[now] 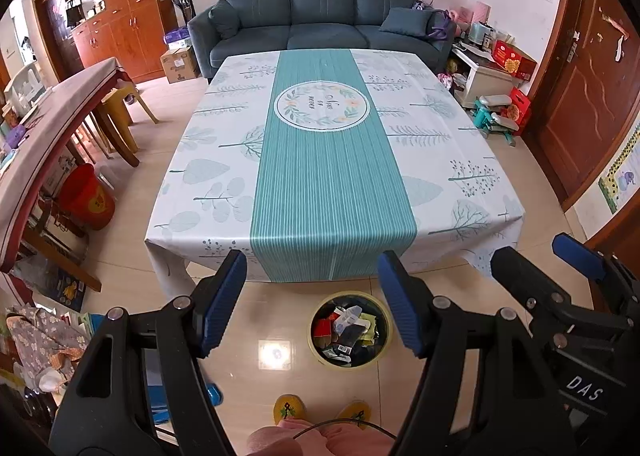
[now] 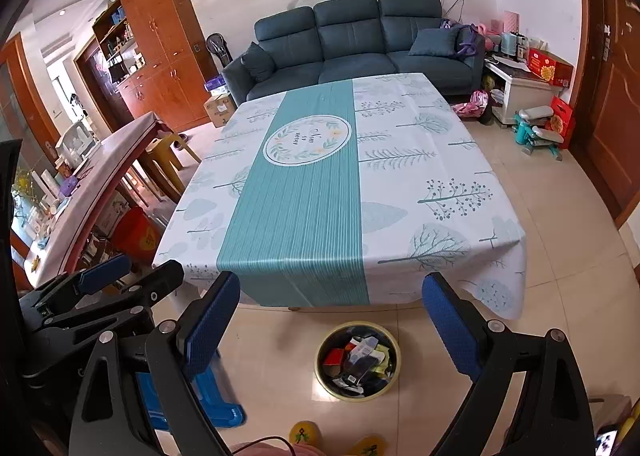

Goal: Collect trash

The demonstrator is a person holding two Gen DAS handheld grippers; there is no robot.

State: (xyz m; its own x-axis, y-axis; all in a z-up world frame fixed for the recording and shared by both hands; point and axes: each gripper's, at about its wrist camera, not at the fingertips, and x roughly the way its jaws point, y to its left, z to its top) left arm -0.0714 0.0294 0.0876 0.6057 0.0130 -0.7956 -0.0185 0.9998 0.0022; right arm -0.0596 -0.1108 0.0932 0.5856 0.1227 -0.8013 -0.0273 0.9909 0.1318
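Note:
A round yellow-rimmed trash bin [image 1: 347, 364] [image 2: 360, 396] stands on the tiled floor just in front of the table. It is full of trash [image 1: 348, 322] [image 2: 362, 354]: a red carton, a clear plastic bottle and several wrappers. My left gripper [image 1: 312, 304] hangs open above the bin with nothing between its blue pads [image 1: 224, 304]. My right gripper [image 2: 332, 328] is open too and holds nothing; it hovers beside the left one. Each gripper shows at the edge of the other's view, the right [image 1: 548, 262] and the left [image 2: 136, 272]. The table's leaf-print cloth [image 1: 320, 175] [image 2: 300, 215] has nothing on it.
A blue sofa [image 1: 320, 15] stands behind the table. A long side table [image 1: 52, 127], yellow stools and a red bucket [image 1: 86, 195] are on the left. A blue plastic item [image 2: 216, 404] lies on the floor. The person's yellow slippers [image 1: 290, 408] are below. Boxes crowd the right wall.

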